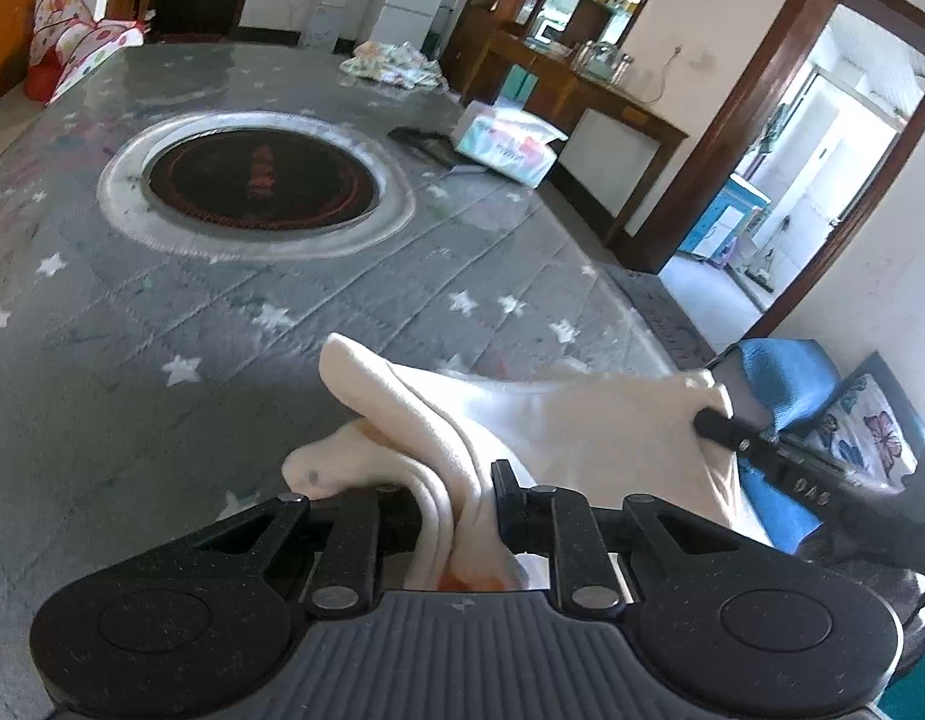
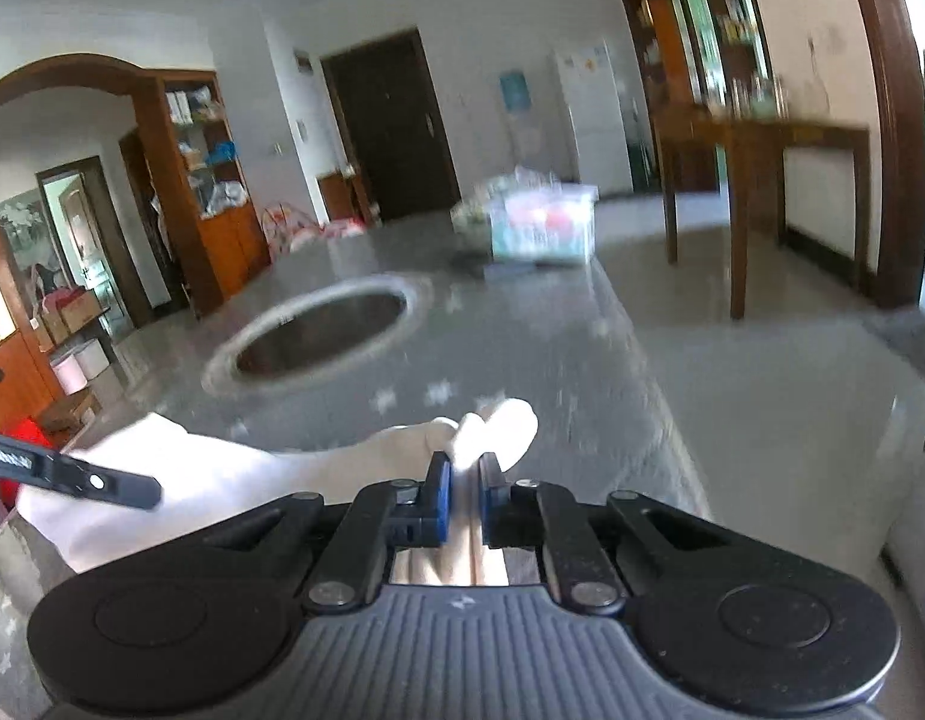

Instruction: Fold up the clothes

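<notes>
A cream-white garment (image 1: 582, 426) hangs stretched between both grippers above the grey star-patterned table cover (image 1: 222, 324). My left gripper (image 1: 456, 492) is shut on one bunched corner of the cloth. The right gripper's black finger (image 1: 726, 426) pinches the far corner at the right of the left wrist view. In the right wrist view my right gripper (image 2: 462, 480) is shut on a fold of the garment (image 2: 222, 474), and the left gripper's finger (image 2: 102, 483) shows at the left edge. This view is blurred.
A round dark hotplate with a silvery ring (image 1: 258, 180) is set into the table's middle. A tissue pack (image 1: 510, 141) and a crumpled patterned cloth (image 1: 396, 63) lie at the far end. A wooden side table (image 2: 762, 144) and a doorway (image 1: 822, 138) stand to the right.
</notes>
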A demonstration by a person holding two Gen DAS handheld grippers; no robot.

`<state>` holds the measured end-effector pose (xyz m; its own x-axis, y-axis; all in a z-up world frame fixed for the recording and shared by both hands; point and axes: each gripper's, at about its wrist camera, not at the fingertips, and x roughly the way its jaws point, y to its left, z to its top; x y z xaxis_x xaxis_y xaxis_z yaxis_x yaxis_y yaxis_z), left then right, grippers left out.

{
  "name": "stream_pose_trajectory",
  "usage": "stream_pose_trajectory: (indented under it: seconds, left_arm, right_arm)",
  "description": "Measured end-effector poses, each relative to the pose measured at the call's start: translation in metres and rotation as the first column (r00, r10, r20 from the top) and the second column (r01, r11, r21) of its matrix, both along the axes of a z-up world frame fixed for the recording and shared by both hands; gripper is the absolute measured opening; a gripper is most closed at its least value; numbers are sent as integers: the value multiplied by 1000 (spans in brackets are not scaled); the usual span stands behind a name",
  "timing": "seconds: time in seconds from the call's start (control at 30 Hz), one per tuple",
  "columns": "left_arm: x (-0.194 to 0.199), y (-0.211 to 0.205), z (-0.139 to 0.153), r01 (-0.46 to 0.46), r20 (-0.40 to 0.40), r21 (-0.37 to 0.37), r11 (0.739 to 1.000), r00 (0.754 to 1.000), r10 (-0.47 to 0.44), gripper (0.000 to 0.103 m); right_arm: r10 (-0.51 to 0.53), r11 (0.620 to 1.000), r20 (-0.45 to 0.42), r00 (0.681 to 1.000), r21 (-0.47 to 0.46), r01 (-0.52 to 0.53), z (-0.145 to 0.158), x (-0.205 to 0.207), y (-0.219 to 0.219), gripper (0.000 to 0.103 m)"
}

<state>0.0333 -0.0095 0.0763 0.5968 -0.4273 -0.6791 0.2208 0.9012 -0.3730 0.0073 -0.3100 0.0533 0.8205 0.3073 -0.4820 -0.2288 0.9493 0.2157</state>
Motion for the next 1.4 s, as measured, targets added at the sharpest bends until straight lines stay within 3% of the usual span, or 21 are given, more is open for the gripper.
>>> stream_pose_trajectory:
  seconds: [0.17, 0.33, 0.47, 0.73, 0.93, 1.0, 1.03, 1.13, 1.4]
  left_arm:
    - [-2, -13, 8, 28, 22, -20, 999, 999, -27, 19]
    - [-1, -20, 6, 45, 21, -40, 998, 999, -44, 19]
    - [-1, -25, -2, 59, 3, -50, 997, 998, -59, 19]
    - [5, -22, -36, 51, -107, -59, 997, 993, -57, 21]
    - [3, -16, -48, 43, -131, -53, 998, 990, -50, 27]
    - [2, -14, -51, 41, -129, -55, 998, 991, -48, 29]
    - [1, -14, -50, 42, -127, -57, 997, 991, -49, 30]
    - [-2, -12, -51, 45, -121, -62, 997, 991, -52, 34]
    - [-15, -3, -51, 30, -103, -75, 997, 994, -38, 45]
  right_arm:
    - [-11, 998, 82, 997, -53, 15, 33, -9, -5, 8]
    - [-41, 995, 97, 994, -85, 49, 42, -9, -14, 8]
    - [-59, 993, 58, 997, -100, 64, 30, -5, -20, 8]
    - [-92, 987, -56, 994, -138, 84, -12, 6, -19, 8]
    - [-119, 982, -95, 988, -159, 103, -31, 10, -21, 9]
    - [-125, 981, -105, 987, -165, 107, -36, 10, -21, 11]
    - [-129, 980, -109, 986, -168, 109, -38, 10, -22, 18]
    - [-139, 978, -122, 983, -176, 116, -45, 11, -22, 21]
    - [-157, 970, -98, 983, -204, 134, -41, 2, -23, 40]
